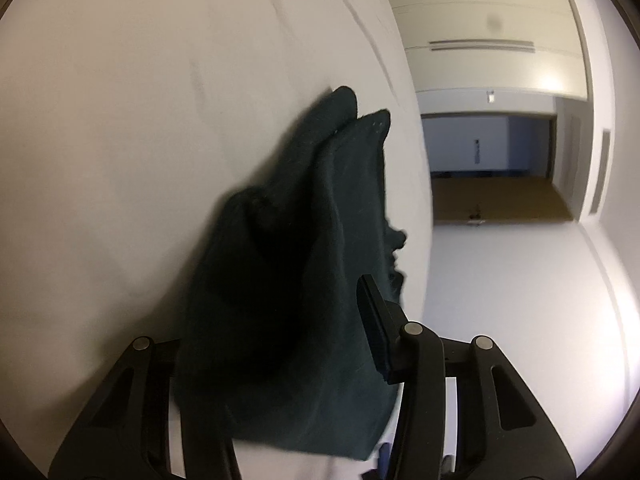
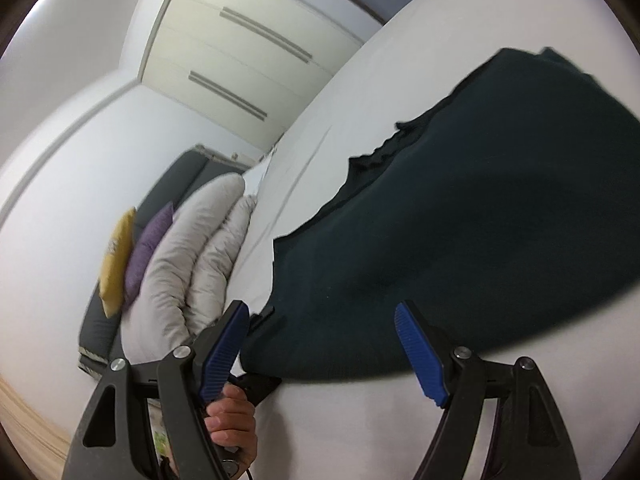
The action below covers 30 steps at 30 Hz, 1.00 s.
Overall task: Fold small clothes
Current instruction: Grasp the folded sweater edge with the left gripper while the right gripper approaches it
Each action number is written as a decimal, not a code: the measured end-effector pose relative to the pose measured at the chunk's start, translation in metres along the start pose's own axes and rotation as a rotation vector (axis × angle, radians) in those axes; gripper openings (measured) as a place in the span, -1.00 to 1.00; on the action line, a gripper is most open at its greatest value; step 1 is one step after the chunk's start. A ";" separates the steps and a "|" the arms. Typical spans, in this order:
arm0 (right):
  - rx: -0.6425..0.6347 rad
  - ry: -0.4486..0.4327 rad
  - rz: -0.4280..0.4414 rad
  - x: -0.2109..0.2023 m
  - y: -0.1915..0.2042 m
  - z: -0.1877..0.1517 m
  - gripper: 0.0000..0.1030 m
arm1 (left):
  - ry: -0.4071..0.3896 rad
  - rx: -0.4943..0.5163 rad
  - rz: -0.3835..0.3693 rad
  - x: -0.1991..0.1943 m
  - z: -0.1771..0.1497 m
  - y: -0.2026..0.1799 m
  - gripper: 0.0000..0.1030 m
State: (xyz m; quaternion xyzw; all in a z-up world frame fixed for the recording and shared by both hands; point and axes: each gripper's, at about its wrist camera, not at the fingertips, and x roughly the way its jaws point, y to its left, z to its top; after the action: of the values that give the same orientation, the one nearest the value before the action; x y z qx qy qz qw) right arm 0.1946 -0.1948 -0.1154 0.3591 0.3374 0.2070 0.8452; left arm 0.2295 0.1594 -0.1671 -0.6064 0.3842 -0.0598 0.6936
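A dark green garment (image 2: 460, 232) lies partly folded on the white bed sheet (image 2: 360, 100). In the left wrist view the same garment (image 1: 296, 264) drapes over my left gripper (image 1: 320, 320), which is shut on its near edge; only the right finger (image 1: 374, 328) shows, the other is hidden under cloth. My right gripper (image 2: 320, 340) is open and empty, its blue pads (image 2: 420, 356) just short of the garment's near edge. The left gripper's tip (image 2: 256, 384) and the hand holding it show at the garment's corner in the right wrist view.
A folded grey duvet (image 2: 192, 264) lies at the bed's far side, with purple (image 2: 148, 248) and yellow (image 2: 118, 256) cushions beside it. White wardrobes (image 2: 248, 60) stand behind. A doorway and wooden floor (image 1: 496, 196) show past the bed's edge.
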 end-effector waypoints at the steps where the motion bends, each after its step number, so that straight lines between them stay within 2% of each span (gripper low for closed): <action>1: -0.012 0.010 -0.004 0.007 0.003 0.002 0.52 | 0.003 -0.007 -0.010 0.000 0.003 0.000 -0.15; 2: -0.023 0.023 -0.007 0.014 0.007 0.003 0.52 | 0.009 -0.001 -0.014 0.003 0.007 -0.001 -0.21; 3: -0.031 0.035 -0.007 0.020 0.009 0.004 0.52 | 0.015 0.012 -0.010 0.005 0.010 -0.003 -0.39; 4: -0.036 0.042 -0.007 0.022 0.010 0.004 0.52 | 0.024 0.033 0.004 0.008 0.013 -0.004 -0.46; 5: -0.044 0.052 -0.008 0.027 0.011 0.004 0.52 | 0.029 0.047 0.016 0.010 0.016 -0.005 -0.68; 6: -0.049 0.057 -0.009 0.030 0.012 0.004 0.52 | 0.033 0.060 0.035 0.012 0.019 -0.004 -0.79; 10: -0.063 0.078 -0.034 0.038 0.008 0.006 0.52 | 0.039 0.143 0.051 0.012 0.021 -0.008 -0.80; 14: -0.076 0.106 -0.079 0.045 0.003 0.012 0.52 | 0.016 0.227 0.103 0.010 0.017 -0.023 -0.80; 17: -0.083 0.121 -0.118 0.047 -0.005 0.019 0.52 | -0.015 0.310 0.137 0.011 0.010 -0.044 -0.81; 20: -0.071 0.108 -0.120 0.038 -0.014 0.028 0.52 | -0.048 0.414 0.169 0.010 -0.003 -0.066 -0.81; 23: -0.062 0.089 -0.114 0.025 -0.023 0.039 0.54 | -0.090 0.604 0.235 0.019 -0.027 -0.109 -0.81; 26: -0.047 0.089 -0.111 0.016 -0.032 0.058 0.61 | -0.109 0.948 0.346 0.051 -0.080 -0.159 -0.81; 27: -0.041 0.092 -0.105 0.015 -0.034 0.066 0.63 | -0.109 1.118 0.408 0.069 -0.111 -0.171 -0.81; 28: -0.031 0.101 -0.092 0.016 -0.036 0.075 0.65 | -0.106 1.244 0.455 0.084 -0.136 -0.174 -0.81; 30: 0.008 0.133 -0.039 0.021 -0.041 0.092 0.77 | -0.094 1.421 0.540 0.111 -0.174 -0.166 -0.80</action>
State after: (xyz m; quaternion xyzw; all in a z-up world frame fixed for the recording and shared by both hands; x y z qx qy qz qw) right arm 0.2798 -0.2518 -0.1075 0.3416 0.4004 0.2126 0.8233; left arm 0.2653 -0.0821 -0.0652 0.0991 0.3586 -0.0953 0.9233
